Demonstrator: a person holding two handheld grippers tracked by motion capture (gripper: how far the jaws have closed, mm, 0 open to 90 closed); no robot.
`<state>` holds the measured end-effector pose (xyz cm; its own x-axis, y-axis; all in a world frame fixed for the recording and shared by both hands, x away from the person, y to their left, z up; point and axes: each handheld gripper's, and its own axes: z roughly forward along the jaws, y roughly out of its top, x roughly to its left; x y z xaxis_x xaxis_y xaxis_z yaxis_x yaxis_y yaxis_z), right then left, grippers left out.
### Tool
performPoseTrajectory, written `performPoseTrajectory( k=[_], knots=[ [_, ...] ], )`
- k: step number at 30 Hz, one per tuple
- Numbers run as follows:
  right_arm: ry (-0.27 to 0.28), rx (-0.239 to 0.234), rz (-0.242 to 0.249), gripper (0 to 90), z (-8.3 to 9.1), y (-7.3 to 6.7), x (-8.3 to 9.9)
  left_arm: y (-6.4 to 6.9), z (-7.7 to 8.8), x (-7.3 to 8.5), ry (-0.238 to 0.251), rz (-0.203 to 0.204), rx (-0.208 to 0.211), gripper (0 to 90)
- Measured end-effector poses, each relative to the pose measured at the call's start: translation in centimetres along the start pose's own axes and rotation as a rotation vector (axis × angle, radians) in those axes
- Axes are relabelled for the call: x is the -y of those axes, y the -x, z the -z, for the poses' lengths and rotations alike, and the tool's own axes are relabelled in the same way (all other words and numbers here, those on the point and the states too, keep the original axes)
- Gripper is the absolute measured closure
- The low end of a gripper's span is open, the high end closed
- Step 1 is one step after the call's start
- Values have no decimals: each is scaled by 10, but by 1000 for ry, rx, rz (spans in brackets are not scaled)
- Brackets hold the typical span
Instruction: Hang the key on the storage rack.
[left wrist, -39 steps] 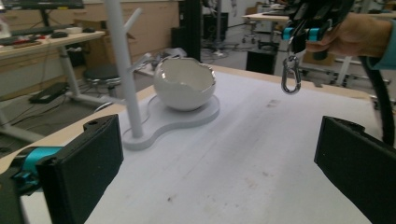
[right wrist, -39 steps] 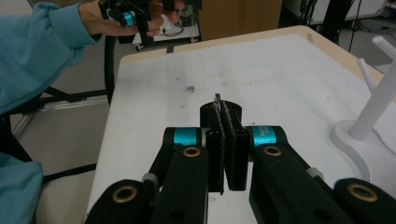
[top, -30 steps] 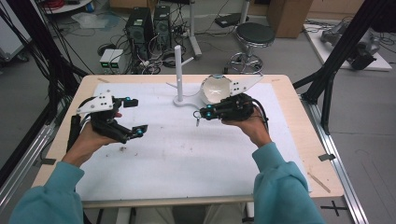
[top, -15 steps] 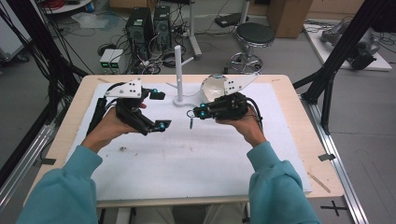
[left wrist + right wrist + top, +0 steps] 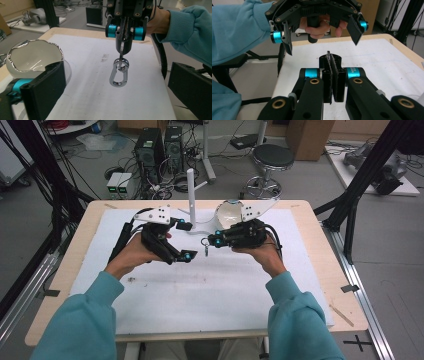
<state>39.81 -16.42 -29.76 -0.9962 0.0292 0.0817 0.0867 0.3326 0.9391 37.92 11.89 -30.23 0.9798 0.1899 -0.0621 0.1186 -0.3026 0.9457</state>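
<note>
A silver carabiner (image 5: 119,75) hangs by a small ring from my right gripper (image 5: 124,47), which is shut on the thin metal link above it. In the high view the right gripper (image 5: 210,241) points left over the white mat with the carabiner (image 5: 206,249) dangling just above the mat. My left gripper (image 5: 186,241) faces it from the left, open, its jaws wide apart and a short gap from the carabiner. In the right gripper view my own shut jaws (image 5: 329,57) hide the carabiner, and the left gripper (image 5: 323,46) stands open just beyond them.
A white bowl (image 5: 227,212) with a shiny rim sits behind the right gripper, seen also in the left gripper view as the bowl (image 5: 32,57). A white upright post (image 5: 190,190) on a flat base stands at the back middle. The white mat (image 5: 210,295) covers the wooden table.
My left gripper has moved right and away from me, from the mat's left part to just in front of the right gripper. The right gripper has kept still with the carabiner.
</note>
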Motion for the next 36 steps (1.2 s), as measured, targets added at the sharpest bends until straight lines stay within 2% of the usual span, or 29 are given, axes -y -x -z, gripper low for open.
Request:
performPoseTrajectory(
  k=[1, 6, 10, 11, 14, 15, 16, 17, 19, 22, 26, 30, 36],
  knots=[
    [-8, -3, -13, 892, 0, -1, 0, -1, -2, 0, 1, 3, 10, 53],
    [-2, -3, -2, 891, -1, 1, 1, -2, -9, 0, -8, 6, 29, 95],
    [-11, -11, -11, 891, -2, 0, 1, -2, -11, 0, -18, 7, 36, 131],
    [-8, -14, -9, 891, -2, 0, 1, -2, -12, 0, -14, 13, 38, 171],
    [-13, -20, -12, 891, -2, 0, 1, -2, -11, 0, -16, 20, 44, 207],
    [-16, -22, -11, 890, -3, 0, 1, -2, -11, 0, -18, 13, 44, 260],
    [-16, -22, -11, 890, -3, 0, 1, -2, -10, 0, -17, 12, 43, 260],
    [-12, -17, -8, 891, -3, 1, 1, -2, -10, 0, -15, 10, 43, 308],
    [-13, -17, -12, 890, -3, 0, 1, -1, -9, 0, -12, 7, 31, 334],
    [-8, -18, -14, 890, -3, 1, 1, 0, -7, 0, 10, 7, 28, 448],
    [-5, -21, -24, 890, -3, 0, 1, -1, -6, 1, 8, 14, 26, 558],
    [-8, -24, -24, 890, -3, 1, 2, -1, -6, 1, 6, 24, 28, 588],
    [-8, -29, -25, 890, -4, 1, 2, -1, -6, 1, -3, 12, 36, 669]
  ],
)
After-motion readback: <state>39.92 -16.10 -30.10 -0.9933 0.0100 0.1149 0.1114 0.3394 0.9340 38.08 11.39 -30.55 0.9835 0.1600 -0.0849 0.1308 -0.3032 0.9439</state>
